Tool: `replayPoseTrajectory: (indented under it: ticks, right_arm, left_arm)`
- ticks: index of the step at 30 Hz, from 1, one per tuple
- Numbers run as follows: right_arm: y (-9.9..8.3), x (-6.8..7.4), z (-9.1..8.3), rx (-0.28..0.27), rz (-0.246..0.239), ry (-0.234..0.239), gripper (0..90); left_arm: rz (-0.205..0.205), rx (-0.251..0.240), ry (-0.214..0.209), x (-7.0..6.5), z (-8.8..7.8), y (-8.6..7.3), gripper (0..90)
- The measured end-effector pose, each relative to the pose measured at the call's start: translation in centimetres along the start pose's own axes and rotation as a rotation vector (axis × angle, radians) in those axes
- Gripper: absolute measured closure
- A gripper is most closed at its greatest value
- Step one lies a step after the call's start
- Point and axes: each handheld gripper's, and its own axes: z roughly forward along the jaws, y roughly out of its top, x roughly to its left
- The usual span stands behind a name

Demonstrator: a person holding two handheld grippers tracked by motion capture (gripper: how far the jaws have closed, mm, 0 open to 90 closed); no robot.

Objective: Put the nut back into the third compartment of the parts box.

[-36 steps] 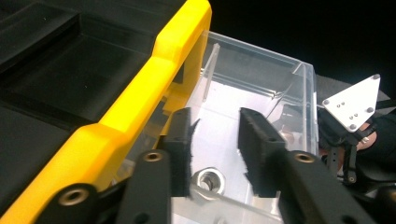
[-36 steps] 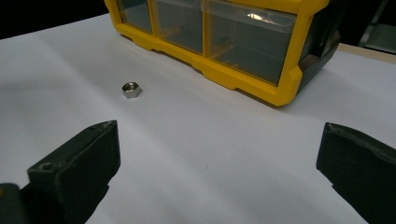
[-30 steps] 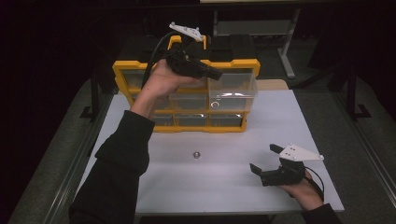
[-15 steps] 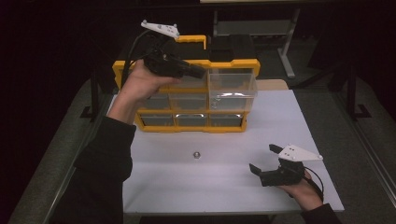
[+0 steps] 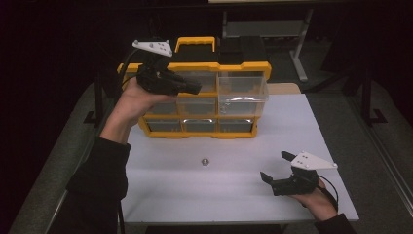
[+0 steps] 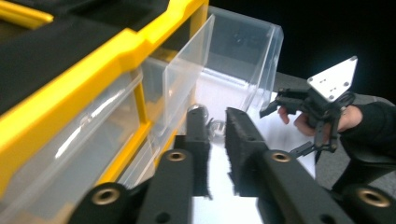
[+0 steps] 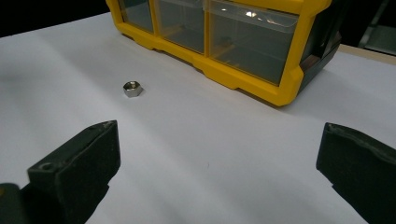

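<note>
Right gripper (image 5: 277, 171): you hold it low over the near right part of the counter (image 5: 292, 131), jaws spread wide with nothing between them. In the right gripper view the two black jaws stand far apart over bare white surface.

Nut (image 5: 205, 161): a small silver hex nut lies on the counter, near the middle, well apart from your right gripper and in front of the organizer. In the right gripper view it sits at (image 7: 132, 88), beyond the jaw on the left of that picture, not touched.

Organizer (image 5: 243, 66): a yellow case with clear drawers stands at the far side of the counter, with a yellow handle on top. Its front faces you.

Drawer (image 5: 242, 90): the clear upper right drawer is pulled out past the yellow frame. In the left gripper view it shows at (image 6: 243, 51), open at the top, with small metal pieces lying on its floor.

Left gripper (image 5: 195, 87): you hold it raised at the organizer's upper left drawers, pointing toward the pulled-out drawer. Its jaws have just been opening and now stand a narrow gap apart; nothing is between them. In the left gripper view (image 6: 215, 123) the tips sit just beside the drawer's clear side wall.
</note>
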Motion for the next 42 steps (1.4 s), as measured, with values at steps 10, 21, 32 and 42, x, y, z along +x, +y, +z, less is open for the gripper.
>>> replayPoseTrajectory:
  ticks: [10, 21, 32, 42]
  right_arm:
    - [0.0, 0.2, 0.0, -0.006, -0.003, 0.006, 0.0]
    - [0.1, 0.3, 0.0, -0.002, -0.006, 0.004, 0.0]
    - [0.0, 0.1, 0.0, -0.001, -0.012, 0.005, 0.0]
    - [-0.1, 0.0, 0.1, 0.003, -0.007, 0.007, 0.0]
  left_arm:
    - [-0.020, 0.018, 0.030, -0.1, 1.2, -3.5, 48.0]
    - [-0.038, 0.012, 0.032, -0.2, 2.7, -6.8, 33.1]
    - [-0.052, 0.023, 0.029, -0.2, 4.3, -9.7, 29.9]
    - [-0.046, 0.038, 0.028, -0.2, 6.6, -12.3, 28.5]
